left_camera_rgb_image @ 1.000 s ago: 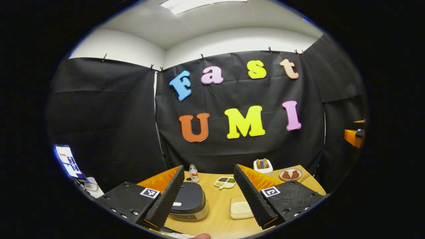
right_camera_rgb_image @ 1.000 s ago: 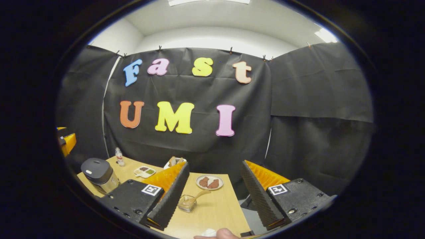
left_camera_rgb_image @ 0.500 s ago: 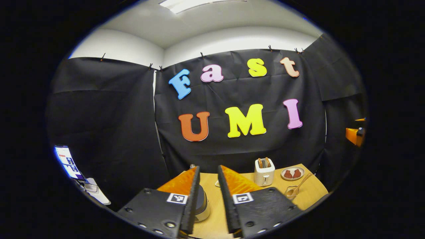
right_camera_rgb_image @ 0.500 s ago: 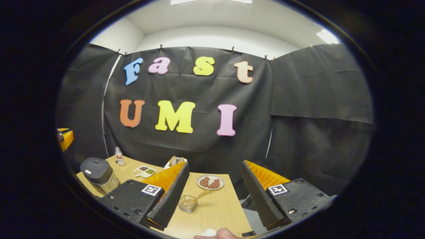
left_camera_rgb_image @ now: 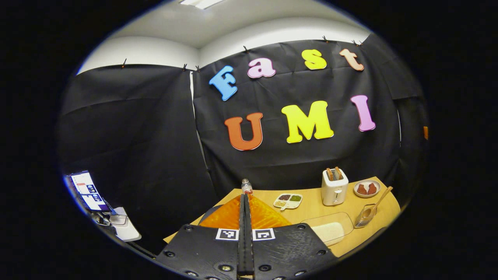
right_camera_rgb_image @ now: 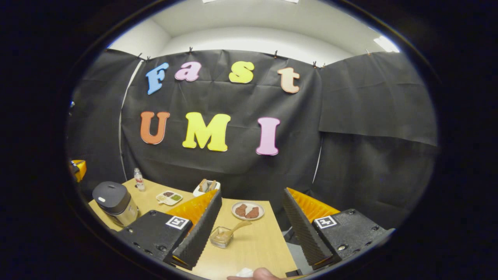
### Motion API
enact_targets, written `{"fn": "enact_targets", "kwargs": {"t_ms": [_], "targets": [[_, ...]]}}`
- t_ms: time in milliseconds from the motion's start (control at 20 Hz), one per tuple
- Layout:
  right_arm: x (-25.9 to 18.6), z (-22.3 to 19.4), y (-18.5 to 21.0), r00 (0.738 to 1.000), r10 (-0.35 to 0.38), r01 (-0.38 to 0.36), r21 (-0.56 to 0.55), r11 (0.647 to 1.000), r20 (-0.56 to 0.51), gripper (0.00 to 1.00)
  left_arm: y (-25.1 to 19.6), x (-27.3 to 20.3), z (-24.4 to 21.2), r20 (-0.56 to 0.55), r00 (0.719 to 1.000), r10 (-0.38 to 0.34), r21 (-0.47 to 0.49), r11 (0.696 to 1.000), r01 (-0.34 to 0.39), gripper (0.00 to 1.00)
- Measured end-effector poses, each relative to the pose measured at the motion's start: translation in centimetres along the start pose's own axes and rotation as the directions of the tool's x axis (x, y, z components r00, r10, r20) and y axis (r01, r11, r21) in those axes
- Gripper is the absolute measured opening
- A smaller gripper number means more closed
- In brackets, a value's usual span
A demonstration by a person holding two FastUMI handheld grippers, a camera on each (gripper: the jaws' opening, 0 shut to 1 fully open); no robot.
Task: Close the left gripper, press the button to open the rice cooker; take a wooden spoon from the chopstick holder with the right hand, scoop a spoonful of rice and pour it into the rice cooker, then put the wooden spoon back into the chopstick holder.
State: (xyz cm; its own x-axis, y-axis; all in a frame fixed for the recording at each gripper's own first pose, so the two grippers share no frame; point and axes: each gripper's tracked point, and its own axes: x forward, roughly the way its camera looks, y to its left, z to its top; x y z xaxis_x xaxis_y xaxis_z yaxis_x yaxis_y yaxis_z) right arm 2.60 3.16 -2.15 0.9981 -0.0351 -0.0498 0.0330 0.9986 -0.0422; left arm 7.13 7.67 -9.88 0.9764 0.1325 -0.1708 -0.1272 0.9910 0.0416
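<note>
1. Cooker first: rice cooker [right_camera_rgb_image: 114,202] sits at far left of table [right_camera_rgb_image: 253,245] in right gripper view, lid down, button not yet pressed, by my read.
2. Left gripper [left_camera_rgb_image: 245,210], left gripper view: fingers pressed flat together, nothing between. Likely so the tip acts as one blunt poker for the button.
3. Rice tray [left_camera_rgb_image: 328,230] lies right of cooker, w/ toaster [left_camera_rgb_image: 334,186] behind it.
4. Chopstick holder [right_camera_rgb_image: 221,237], further right of cooker, keeps wooden spoon [right_camera_rgb_image: 235,228] handle-up, leaning, easy to pinch.
5. Right gripper [right_camera_rgb_image: 249,229]: jaws spread wide, empty, above the table, holder seen between the fingers; prob. waiting its turn.
</note>
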Motion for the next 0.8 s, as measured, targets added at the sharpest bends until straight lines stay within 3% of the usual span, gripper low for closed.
{"fn": "enact_targets", "kwargs": {"t_ms": [200, 550, 800], "targets": [[0.9, -0.6, 1.8, 1.000, 0.006, -0.006, -0.003, 1.000, -0.016, 0.97, 3.5, 4.0, -6.7, -0.117, 0.991, 0.066, -0.015, 0.998, -0.068, 0.00], [1.9, -3.0, 3.9, 0.996, 0.010, -0.014, -0.044, 0.999, -0.090, 1.00, 4.1, 7.0, -14.0, -0.252, 0.966, 0.057, -0.056, 0.996, -0.074, 0.00], [2.1, -3.4, 4.7, 0.995, 0.007, -0.014, -0.068, 0.998, -0.096, 1.00, 4.7, 8.3, -16.7, -0.307, 0.950, 0.055, -0.059, 0.995, -0.076, 0.00]]}}
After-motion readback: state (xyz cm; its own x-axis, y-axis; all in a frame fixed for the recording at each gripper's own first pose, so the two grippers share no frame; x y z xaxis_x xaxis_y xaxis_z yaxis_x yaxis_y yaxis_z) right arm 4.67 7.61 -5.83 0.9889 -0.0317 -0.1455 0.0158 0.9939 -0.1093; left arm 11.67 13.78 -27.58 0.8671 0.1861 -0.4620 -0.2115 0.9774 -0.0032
